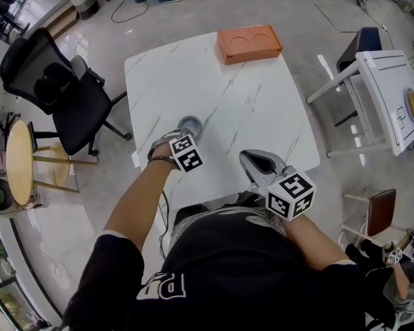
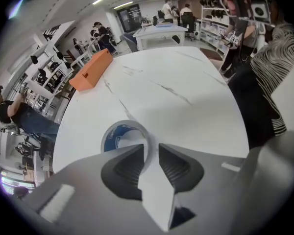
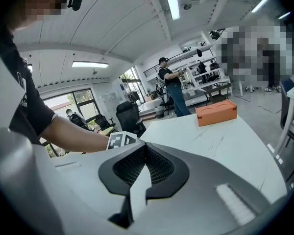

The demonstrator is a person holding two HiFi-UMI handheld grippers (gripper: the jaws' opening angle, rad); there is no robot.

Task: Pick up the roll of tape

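The roll of tape (image 1: 190,123) is grey-white with a blue core and lies flat on the white marble table (image 1: 255,109), near its front left. My left gripper (image 1: 187,134) is down on it. In the left gripper view the jaws (image 2: 150,148) straddle the near wall of the roll of tape (image 2: 118,133), one inside the ring and one outside, pinched on that wall. My right gripper (image 1: 245,156) hovers over the table's front edge with its jaws (image 3: 143,147) shut and nothing between them.
An orange box (image 1: 249,43) sits at the table's far edge. A black office chair (image 1: 55,88) and a round wooden stool (image 1: 19,161) stand to the left. A white desk (image 1: 393,95) is on the right. People stand around the room.
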